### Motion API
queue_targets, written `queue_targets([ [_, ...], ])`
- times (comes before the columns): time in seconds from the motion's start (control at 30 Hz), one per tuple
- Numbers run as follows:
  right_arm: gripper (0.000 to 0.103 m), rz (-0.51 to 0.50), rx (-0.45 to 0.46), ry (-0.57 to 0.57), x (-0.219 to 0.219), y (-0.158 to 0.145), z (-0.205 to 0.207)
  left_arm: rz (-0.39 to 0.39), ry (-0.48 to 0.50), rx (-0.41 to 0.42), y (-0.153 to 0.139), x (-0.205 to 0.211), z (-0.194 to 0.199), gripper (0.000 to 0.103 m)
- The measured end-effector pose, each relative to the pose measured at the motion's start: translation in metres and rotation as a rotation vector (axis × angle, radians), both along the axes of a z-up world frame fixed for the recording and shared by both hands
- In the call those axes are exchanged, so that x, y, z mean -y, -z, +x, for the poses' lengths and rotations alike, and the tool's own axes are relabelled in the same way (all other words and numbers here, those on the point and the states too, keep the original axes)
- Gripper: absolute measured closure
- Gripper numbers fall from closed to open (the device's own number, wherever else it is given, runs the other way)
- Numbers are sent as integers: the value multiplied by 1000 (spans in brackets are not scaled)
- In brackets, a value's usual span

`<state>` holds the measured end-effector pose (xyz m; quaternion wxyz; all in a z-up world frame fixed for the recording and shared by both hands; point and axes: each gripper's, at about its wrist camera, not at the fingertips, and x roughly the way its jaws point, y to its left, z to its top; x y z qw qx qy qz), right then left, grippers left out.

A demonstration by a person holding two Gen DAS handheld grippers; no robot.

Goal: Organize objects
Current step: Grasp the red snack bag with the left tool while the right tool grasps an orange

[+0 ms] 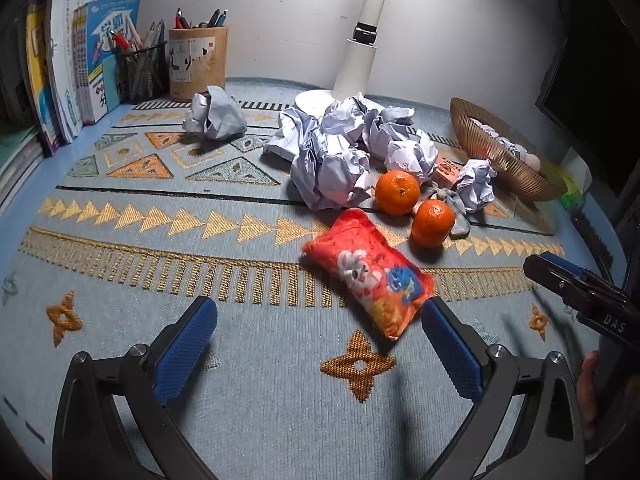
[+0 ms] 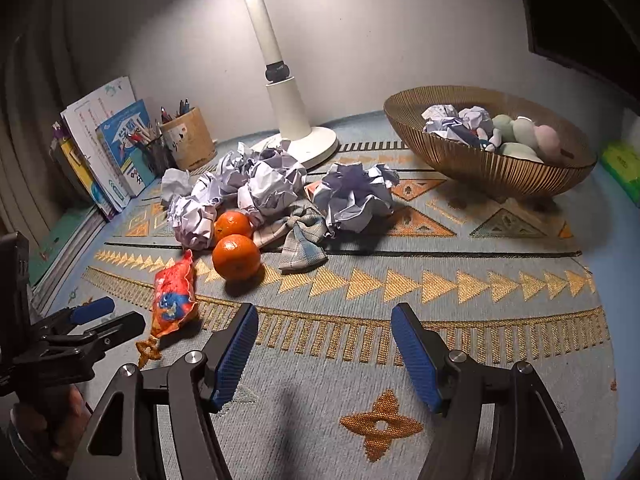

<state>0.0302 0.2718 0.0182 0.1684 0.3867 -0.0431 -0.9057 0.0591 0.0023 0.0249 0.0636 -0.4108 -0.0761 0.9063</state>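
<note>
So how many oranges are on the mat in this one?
2. One orange lies against the crumpled paper pile; the other orange sits just in front of it, beside the red snack bag. More could be hidden under the paper.

The left gripper (image 1: 318, 336) fills the bottom of the frame, its blue pads spread wide over the patterned mat (image 1: 160, 240). A red snack packet (image 1: 370, 274) lies just above the right pad. Two oranges (image 1: 416, 208) sit right of centre, touching crumpled paper balls (image 1: 344, 152). The right gripper (image 1: 576, 280) enters at the right edge, beneath a gold wire basket (image 1: 500, 156)
</note>
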Motion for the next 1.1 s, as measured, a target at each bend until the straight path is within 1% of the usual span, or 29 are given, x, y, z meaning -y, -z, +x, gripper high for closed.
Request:
queue_targets([
  [0.07, 35, -9, 21, -6, 0, 0, -3, -10, 14, 11, 0, -5, -2, 1],
  [0.1, 35, -43, 63, -35, -1, 1, -7, -25, 20, 10, -1, -11, -4, 1],
  [0.17, 35, -215, 213, -155, 3, 1, -19, -51, 39, 10, -4, -25, -10, 1],
  [0.2, 35, -230, 233, -183, 10, -6, -20, -71, 41, 15, -4, -32, -15, 1],
  [0.23, 35, -170, 202, -194, 20, -17, -20, -95, 39, 23, -3, -40, -20, 1],
  [0.3, 36, -3, 106, -189, 46, -35, -20, -143, 40, 41, 3, -52, -31, 1],
  [0.33, 36, 51, 88, -187, 57, -35, -24, -162, 38, 57, 7, -55, -36, 2],
  [0.37, 36, 74, 101, -185, 66, -31, -31, -177, 38, 77, 10, -56, -39, 6],
  [0.4, 36, 70, 130, -186, 72, -25, -40, -177, 41, 83, 11, -56, -40, 17],
  [0.47, 38, 54, 161, -189, 78, -12, -55, -162, 59, 95, 12, -51, -38, 19],
  [0.53, 40, 76, 164, -189, 84, -2, -64, -146, 85, 94, 11, -43, -31, 25],
  [0.57, 41, 75, 169, -194, 87, 2, -68, -146, 96, 93, 9, -39, -28, 25],
  [0.63, 43, 32, 180, -220, 88, 7, -71, -158, 111, 86, 7, -29, -19, 25],
  [0.67, 45, 27, 182, -221, 90, 9, -72, -165, 113, 85, 6, -24, -15, 25],
  [0.7, 52, 38, 177, -217, 91, 11, -72, -165, 114, 85, 5, -19, -11, 25],
  [0.73, 56, 51, 167, -216, 93, 11, -72, -153, 117, 87, 5, -15, -10, 25],
  [0.77, 63, 55, 154, -218, 95, 11, -72, -135, 125, 90, 4, -12, -9, 25],
  [0.83, 63, 46, 143, -218, 94, 12, -71, -113, 134, 85, 2, -12, -10, 26],
  [0.93, 64, 37, 141, -214, 91, 12, -69, -105, 155, 59, -1, -23, -15, 25],
  [1.0, 64, 26, 141, -205, 86, 9, -64, -85, 154, 70, 1, -27, -24, 24],
  [1.1, 64, -3, 136, -178, 68, 1, -50, -64, 112, 101, 10, -30, -39, 25],
])
